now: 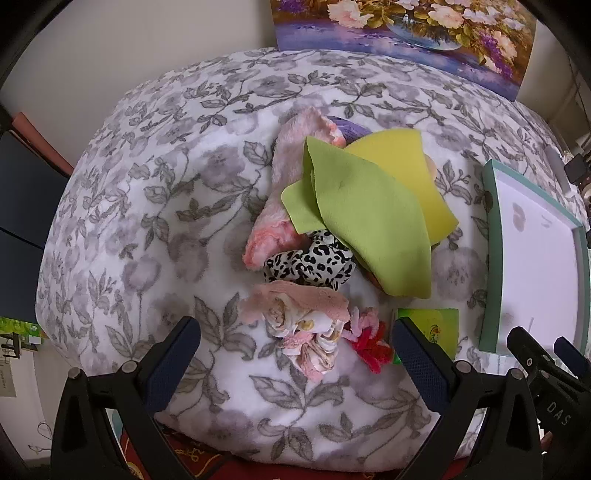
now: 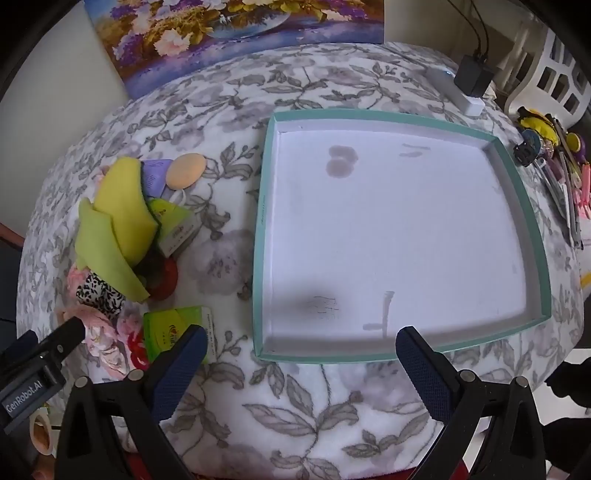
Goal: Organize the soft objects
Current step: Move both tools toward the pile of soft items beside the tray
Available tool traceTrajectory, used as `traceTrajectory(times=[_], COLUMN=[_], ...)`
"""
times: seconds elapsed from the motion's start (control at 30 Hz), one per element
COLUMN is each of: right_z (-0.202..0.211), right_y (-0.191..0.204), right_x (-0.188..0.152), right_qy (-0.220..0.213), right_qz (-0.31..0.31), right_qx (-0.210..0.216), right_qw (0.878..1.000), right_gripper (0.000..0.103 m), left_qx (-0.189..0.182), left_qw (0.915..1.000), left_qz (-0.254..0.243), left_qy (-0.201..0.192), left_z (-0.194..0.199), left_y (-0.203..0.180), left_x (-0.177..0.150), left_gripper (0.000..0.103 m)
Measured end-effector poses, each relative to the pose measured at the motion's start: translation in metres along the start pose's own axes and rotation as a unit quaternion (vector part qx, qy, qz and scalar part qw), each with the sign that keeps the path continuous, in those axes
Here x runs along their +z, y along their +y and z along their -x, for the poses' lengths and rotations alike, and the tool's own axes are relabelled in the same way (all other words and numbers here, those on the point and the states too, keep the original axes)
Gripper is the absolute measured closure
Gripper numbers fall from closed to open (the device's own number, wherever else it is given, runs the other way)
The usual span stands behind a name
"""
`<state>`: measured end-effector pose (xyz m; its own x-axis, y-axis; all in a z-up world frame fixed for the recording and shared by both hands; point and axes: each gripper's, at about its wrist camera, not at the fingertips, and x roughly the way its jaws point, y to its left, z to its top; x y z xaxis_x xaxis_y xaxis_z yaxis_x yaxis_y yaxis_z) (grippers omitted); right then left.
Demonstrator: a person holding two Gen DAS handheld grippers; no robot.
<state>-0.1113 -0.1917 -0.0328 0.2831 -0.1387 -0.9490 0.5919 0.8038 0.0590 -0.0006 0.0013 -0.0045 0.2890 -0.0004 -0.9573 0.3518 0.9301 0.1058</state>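
Note:
A heap of soft things lies on the flowered blanket [image 1: 147,192]: a green cloth [image 1: 369,221] over a yellow cloth [image 1: 410,166], a fluffy pink cloth [image 1: 288,173], a leopard-print scrunchie [image 1: 314,264], a pink patterned cloth bundle [image 1: 306,328] and a red yarn piece [image 1: 369,349]. My left gripper [image 1: 295,350] hovers open right above the pink bundle, nothing between its fingers. My right gripper [image 2: 301,354] stands open over the near rim of the teal-edged white tray [image 2: 266,206]. The heap [image 2: 114,225] sits left of that tray.
A green packet [image 2: 173,330] lies by the right gripper's left finger. A beige sponge [image 2: 184,169], a purple item [image 2: 155,175] and a red ring [image 2: 168,282] sit in the heap. A flower painting [image 2: 236,33] leans at the back. A white power strip [image 2: 454,92] and pens [image 2: 561,177] lie far right.

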Motion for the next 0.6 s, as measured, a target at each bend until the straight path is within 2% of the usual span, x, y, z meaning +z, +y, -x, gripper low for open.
traceTrajectory(times=[0.23, 0.6], right_z=[0.0026, 0.004], right_y=[0.0044, 0.0058], right_x=[0.0015, 0.0019], right_qy=[-0.009, -0.013], right_qz=[0.008, 0.014], right_qx=[0.0, 0.005], right_qw=[1.0, 1.0], right_gripper=[0.0, 0.0], left_qx=[-0.017, -0.018], left_qw=[0.9997, 0.9997], left_qz=[0.015, 0.014], left_qy=[0.006, -0.003], left_z=[-0.0021, -0.0005], left_y=[0.0045, 0.0042], left_x=[0.0017, 0.0018], left_gripper=[0.0, 0.0])
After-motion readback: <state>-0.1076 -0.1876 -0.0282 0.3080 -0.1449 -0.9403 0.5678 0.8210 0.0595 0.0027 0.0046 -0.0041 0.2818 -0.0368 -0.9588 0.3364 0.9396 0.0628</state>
